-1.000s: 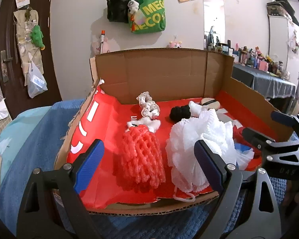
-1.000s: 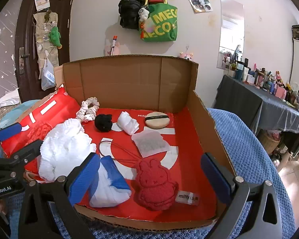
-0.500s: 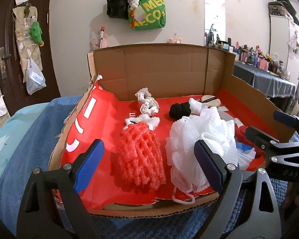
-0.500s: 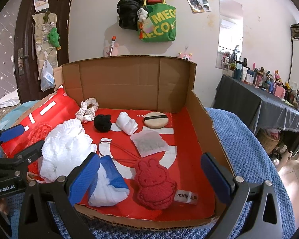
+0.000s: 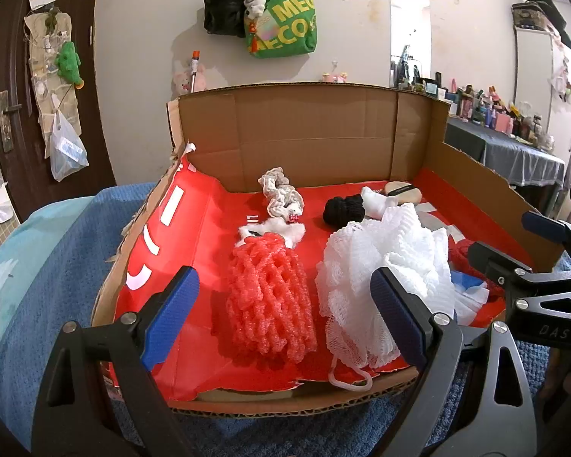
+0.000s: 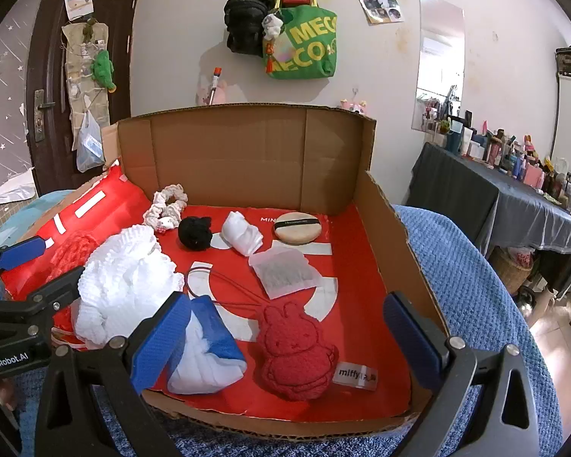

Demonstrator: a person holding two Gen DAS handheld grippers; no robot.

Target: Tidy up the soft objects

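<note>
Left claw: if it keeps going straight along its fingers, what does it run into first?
Most likely the red foam net, lying between the open left claw fingers' line inside the cardboard box. The white bath pouf sits just right of that path; depth is uncertain.

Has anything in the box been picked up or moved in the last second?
No. Nothing was taken or let go. The left gripper and right gripper both hang open at the near edge of the box, empty. The white pouf, red net and red bunny lie as before.
</note>
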